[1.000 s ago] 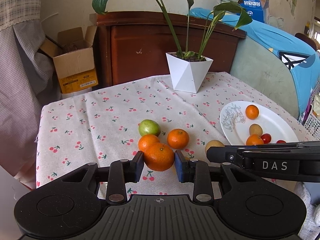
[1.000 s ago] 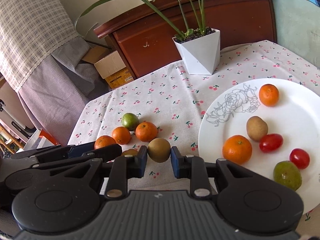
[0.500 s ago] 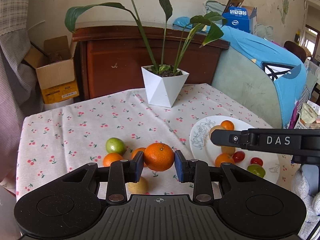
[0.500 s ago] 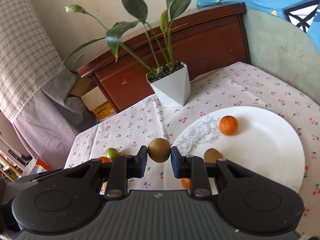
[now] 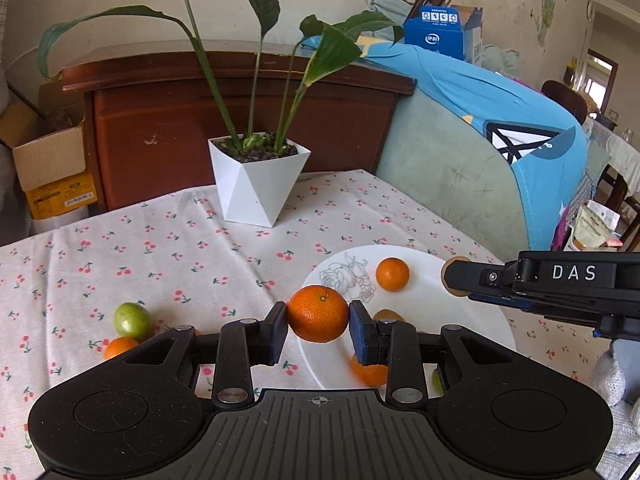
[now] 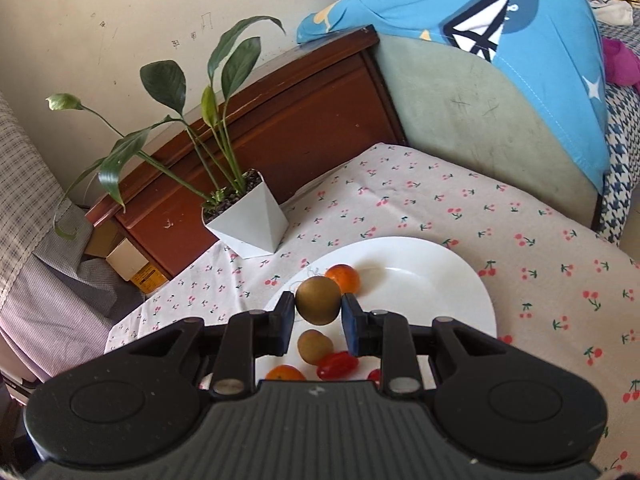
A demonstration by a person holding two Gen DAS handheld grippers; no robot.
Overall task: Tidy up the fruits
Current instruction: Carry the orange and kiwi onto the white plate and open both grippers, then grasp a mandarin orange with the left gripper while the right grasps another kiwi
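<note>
Left fingers (image 5: 318,320) clenched on orange (image 5: 318,313), hanging over near-left rim of plate (image 5: 472,300). Right fingers (image 6: 318,312) gripping brown fruit (image 6: 318,300), directly above plate middle (image 6: 440,292), so right's nearer to drop.

orange (image 5: 318,313): round, pitted, clamped between the left hand-held gripper's (image 5: 319,327) fingers, off the table
brown fruit (image 6: 318,300): round, dull, pinched by the right hand-held gripper (image 6: 318,321) above the white plate (image 6: 440,276)
plate fruits: small orange (image 5: 392,274) beyond the left fingers; red tomato (image 6: 337,364) under the right fingers
green fruit (image 5: 132,319): on the table, left of the left hand-held gripper
</note>
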